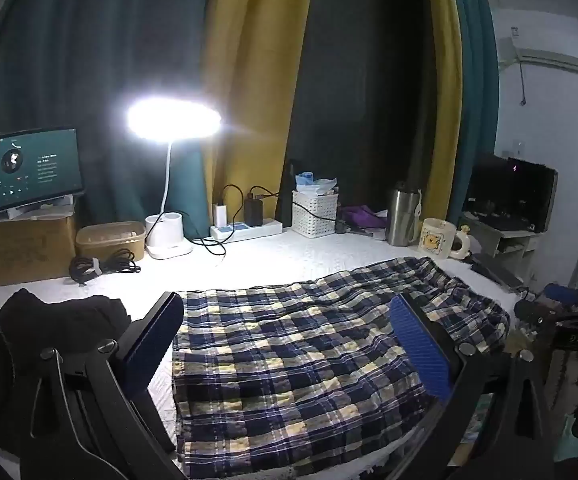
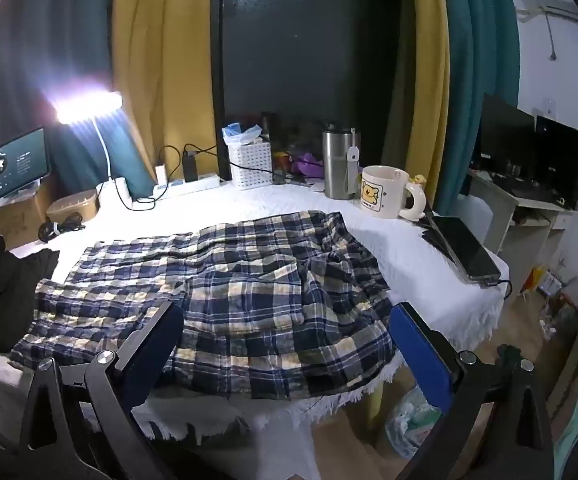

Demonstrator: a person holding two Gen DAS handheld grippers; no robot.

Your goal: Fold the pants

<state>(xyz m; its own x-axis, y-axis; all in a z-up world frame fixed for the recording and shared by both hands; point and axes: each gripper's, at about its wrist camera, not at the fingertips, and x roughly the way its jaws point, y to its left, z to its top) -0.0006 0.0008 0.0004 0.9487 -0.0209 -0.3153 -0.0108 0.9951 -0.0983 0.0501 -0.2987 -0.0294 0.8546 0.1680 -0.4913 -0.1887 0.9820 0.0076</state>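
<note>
The pants (image 2: 217, 276) lie on the desk (image 2: 409, 248), maybe folded once and bunched at 3 o'clock, so more folds seem left, and the left gripper (image 1: 289, 344) and right gripper (image 2: 289, 344) are both spread wide, holding nothing.

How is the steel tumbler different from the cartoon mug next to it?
The steel tumbler is tall, narrow and plain metal; the mug is shorter, wider, cream-coloured, with a cartoon picture. The mug has a big side handle; the tumbler shows none, only a strap hanging down its side. The tumbler has a dark lid on top, while the mug is open. Both stand upright at the back of the white-covered table.
</note>
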